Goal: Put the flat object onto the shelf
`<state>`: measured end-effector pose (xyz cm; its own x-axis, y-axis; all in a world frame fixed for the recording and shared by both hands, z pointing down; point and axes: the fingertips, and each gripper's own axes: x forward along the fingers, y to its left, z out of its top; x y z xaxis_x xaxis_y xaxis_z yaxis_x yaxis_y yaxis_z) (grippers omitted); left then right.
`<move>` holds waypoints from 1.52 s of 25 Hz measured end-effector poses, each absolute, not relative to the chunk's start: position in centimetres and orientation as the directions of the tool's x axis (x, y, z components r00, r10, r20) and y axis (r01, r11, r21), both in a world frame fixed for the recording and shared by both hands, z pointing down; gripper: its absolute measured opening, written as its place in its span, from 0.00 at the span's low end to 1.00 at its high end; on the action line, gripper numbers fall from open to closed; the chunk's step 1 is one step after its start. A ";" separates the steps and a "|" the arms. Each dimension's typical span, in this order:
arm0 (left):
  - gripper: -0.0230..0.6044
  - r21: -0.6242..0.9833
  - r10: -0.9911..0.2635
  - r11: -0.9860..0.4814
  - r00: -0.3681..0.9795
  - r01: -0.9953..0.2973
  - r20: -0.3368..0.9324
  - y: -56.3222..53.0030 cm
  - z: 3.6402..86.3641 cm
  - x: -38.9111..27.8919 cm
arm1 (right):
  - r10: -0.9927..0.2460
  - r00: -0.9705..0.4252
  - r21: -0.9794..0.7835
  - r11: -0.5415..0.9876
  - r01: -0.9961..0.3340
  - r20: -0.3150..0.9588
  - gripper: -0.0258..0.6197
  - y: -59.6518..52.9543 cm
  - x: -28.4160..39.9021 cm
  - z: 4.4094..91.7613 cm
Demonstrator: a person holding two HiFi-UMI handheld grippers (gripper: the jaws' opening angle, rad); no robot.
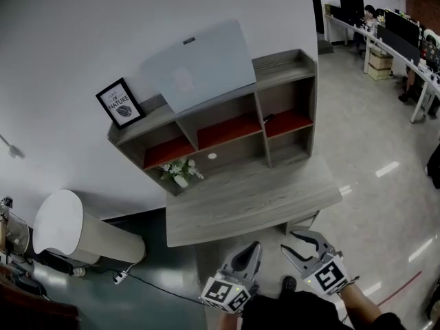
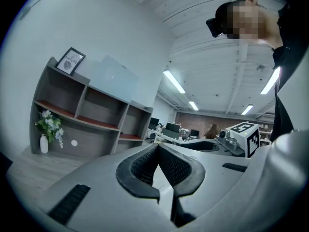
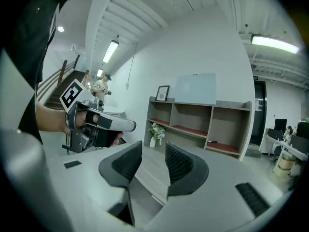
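Nearest the viewer, two hand-held grey grippers hang side by side just in front of a desk, each carrying one black-and-white marker cube. The left gripper [image 2: 157,147] has its two black ribbed fingers [image 2: 140,168] pressed together at the tips, with nothing caught between them. The right gripper [image 3: 153,150] has its two fingers [image 3: 181,166] parted by a clear gap, released and empty; only the desk shows through the gap. Neither gripper touches anything.

Beyond them lies one grey wood-grain desk top [image 1: 254,198], bare. At its back stands one grey wooden shelf unit [image 1: 313,98], three columns wide, with three red boards [image 1: 227,130], one per column. In the lower left compartment stands one small white vase of white flowers [image 1: 181,171]. On the right-hand red board lies one small dark object [image 1: 268,117], too small to identify.

On the very top of the shelf unit stands one pale blue-grey flat rectangular panel [image 1: 199,64], tilted back against the white wall [image 1: 69,33], well apart from both grippers. Just beside it, on the left end, one black-framed picture [image 1: 120,103] also leans on the wall.
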<state>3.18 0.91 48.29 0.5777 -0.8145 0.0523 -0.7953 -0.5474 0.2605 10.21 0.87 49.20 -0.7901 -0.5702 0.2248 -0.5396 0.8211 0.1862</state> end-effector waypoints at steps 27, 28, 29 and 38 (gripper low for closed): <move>0.06 0.197 -0.856 -0.499 0.516 -0.844 0.039 2.5 48.5 0.2 | -0.626 -0.774 -0.072 0.771 -0.632 0.095 0.06 1.0 13.1 48.4; 0.06 0.196 -0.856 -0.498 0.515 -0.844 0.041 2.4 48.5 0.3 | -0.628 -0.772 -0.073 0.769 -0.635 0.097 0.06 1.0 13.1 48.6; 0.06 0.194 -0.855 -0.500 0.516 -0.844 0.041 2.4 48.6 0.3 | -0.631 -0.770 -0.073 0.767 -0.638 0.099 0.06 1.1 13.1 48.7; 0.06 0.179 -0.845 -0.517 0.533 -0.837 0.047 2.4 48.7 0.6 | -0.636 -0.765 -0.036 0.766 -0.642 0.099 0.06 0.9 12.7 48.5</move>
<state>0.57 2.39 48.68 0.5326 -0.8451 0.0467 -0.8367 -0.5174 0.1794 12.71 0.92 48.55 -0.7651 -0.6363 0.0989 -0.6417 0.7661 -0.0362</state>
